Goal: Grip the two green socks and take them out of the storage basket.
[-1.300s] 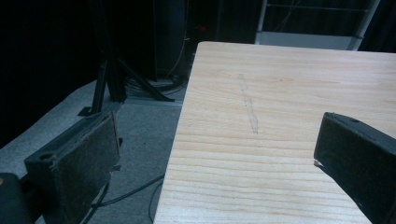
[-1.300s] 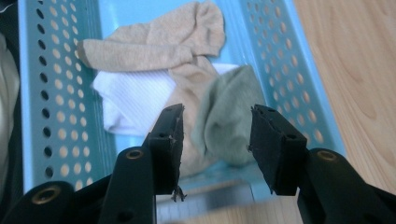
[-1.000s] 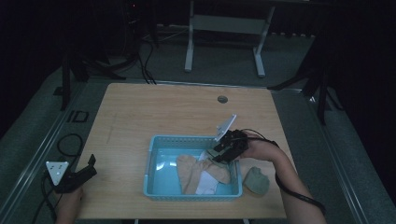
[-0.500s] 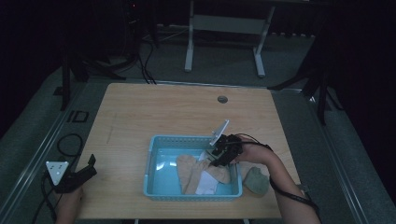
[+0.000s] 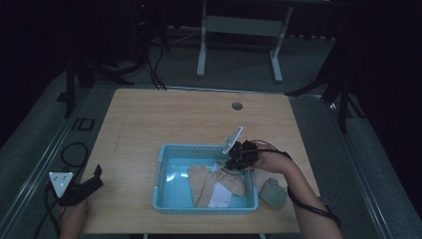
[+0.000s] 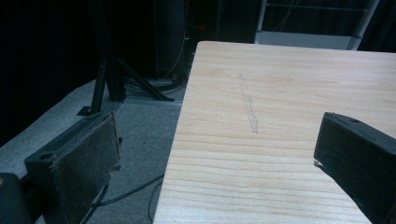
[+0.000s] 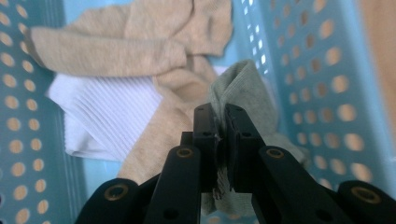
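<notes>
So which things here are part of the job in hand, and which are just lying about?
In the job:
- right gripper, shut on the grey-green sock
- blue basket
- beige socks and white sock in the basket
- grey sock on the table beside the basket

Lying about:
- left gripper, open and idle at the table edge
- cables on the floor
</notes>
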`<state>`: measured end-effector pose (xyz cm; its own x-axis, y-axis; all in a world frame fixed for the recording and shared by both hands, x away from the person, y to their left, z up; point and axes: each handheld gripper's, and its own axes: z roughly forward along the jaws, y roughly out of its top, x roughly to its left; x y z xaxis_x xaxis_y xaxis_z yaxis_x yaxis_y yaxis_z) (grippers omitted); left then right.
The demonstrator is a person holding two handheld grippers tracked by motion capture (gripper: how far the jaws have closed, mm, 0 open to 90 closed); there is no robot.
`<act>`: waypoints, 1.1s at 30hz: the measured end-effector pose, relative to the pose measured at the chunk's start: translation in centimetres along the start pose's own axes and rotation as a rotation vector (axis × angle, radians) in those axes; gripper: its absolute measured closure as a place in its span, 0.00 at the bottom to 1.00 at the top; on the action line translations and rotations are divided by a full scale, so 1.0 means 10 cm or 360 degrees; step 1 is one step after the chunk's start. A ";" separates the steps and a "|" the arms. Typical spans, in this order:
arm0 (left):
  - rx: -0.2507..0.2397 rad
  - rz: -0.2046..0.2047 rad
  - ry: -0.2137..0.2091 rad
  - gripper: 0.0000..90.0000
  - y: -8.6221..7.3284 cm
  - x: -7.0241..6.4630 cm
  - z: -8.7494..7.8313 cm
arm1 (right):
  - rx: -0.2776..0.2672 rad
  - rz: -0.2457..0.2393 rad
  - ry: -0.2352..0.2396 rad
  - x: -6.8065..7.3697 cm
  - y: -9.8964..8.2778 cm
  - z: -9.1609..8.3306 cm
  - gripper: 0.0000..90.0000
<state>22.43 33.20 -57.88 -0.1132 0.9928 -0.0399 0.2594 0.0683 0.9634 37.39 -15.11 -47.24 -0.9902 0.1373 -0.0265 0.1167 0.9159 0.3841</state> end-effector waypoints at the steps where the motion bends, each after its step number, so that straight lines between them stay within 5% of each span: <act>1: 0.0000 0.0001 0.0001 0.00 0.00 0.00 0.00 | -0.0020 -0.0009 -0.0008 0.00 0.01 -0.04 0.93; 18: -0.0002 -0.0008 0.0002 0.00 0.00 0.00 0.00 | -0.0305 -0.0095 -0.0097 0.09 0.16 -0.96 0.94; 25: -0.0001 -0.0007 0.0002 0.00 0.00 0.00 0.00 | -0.0307 -0.0029 -0.0167 0.02 -0.06 -1.17 0.94; 33: 0.0004 -0.0004 0.0004 0.00 0.00 0.00 0.00 | -0.0296 0.0128 -0.0215 -0.09 -0.51 -1.24 0.94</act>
<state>22.47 33.20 -57.87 -0.1165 0.9923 -0.0415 0.2616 0.0710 0.9626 36.73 -24.55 -37.72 -0.9575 0.2676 -0.1075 0.1661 0.8164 0.5531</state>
